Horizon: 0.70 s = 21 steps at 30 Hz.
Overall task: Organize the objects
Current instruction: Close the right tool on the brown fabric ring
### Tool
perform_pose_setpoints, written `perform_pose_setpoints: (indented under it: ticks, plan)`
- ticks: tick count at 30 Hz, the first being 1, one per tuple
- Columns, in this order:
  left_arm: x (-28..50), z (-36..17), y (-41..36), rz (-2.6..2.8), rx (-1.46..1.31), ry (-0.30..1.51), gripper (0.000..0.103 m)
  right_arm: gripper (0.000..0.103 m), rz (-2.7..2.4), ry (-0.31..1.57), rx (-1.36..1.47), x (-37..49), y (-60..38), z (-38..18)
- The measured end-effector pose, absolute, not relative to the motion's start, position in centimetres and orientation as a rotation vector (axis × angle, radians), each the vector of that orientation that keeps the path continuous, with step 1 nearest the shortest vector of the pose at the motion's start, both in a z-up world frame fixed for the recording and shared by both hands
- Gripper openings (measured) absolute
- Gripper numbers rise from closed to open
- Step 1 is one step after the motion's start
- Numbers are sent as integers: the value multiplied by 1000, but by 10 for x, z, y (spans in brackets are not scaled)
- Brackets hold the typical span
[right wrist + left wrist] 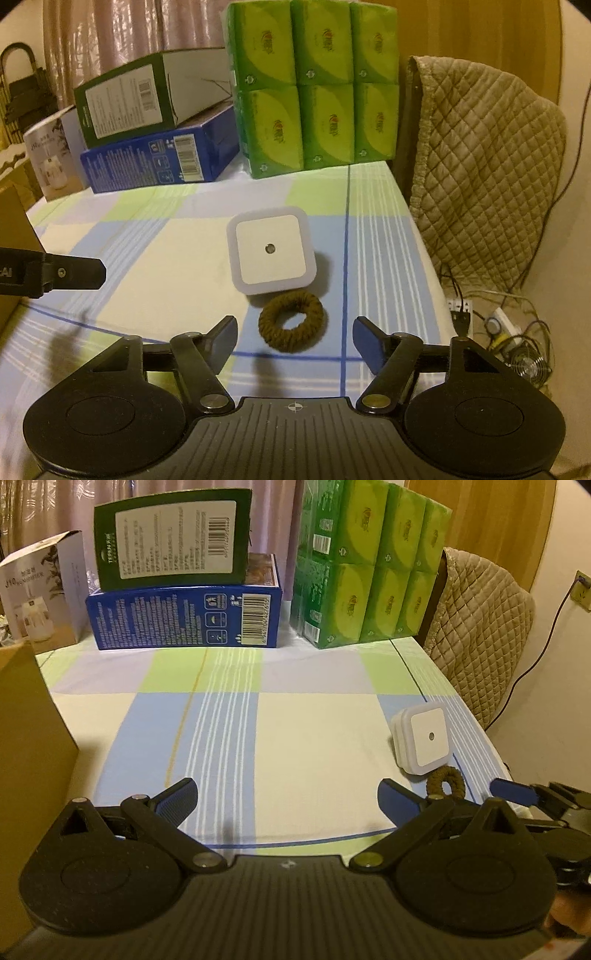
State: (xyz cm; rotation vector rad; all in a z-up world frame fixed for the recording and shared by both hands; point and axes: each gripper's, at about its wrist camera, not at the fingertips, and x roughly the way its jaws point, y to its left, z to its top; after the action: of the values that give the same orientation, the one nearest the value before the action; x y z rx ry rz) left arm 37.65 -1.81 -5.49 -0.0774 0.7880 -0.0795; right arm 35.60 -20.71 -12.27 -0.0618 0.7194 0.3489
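one night light (271,254), one hair tie (291,325)

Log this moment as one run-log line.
left gripper: open, empty | right gripper: open, empty, facing brown hair tie | white night light: beside tie | both on checked tablecloth

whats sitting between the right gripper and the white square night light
The brown hair tie lies flat on the cloth between the open right gripper and the white night light, seemingly just short of its near edge; the right wrist view shows this.

Brown hair tie (291,324) lies between spread right gripper (294,341) fingers, touching white night light (271,254).
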Motion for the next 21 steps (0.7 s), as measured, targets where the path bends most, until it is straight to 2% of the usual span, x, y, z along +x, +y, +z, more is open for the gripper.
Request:
perform_pose_setpoints:
  ticks: [13,16,18,21]
  plan:
    - [387,-70,-23,-111,-87,812,102,44,360,709,-137,371,-190,-140]
    - [389,-70,-25,-114,-86,813,102,36,347,709,-134,372,-193,-140]
    - [389,-70,-27,-118,-87,814,102,17,340,716,-133,372,-194,-138]
    - [391,-68,-32,-128,-84,815,102,15,329,723,-102,371,-201,-133]
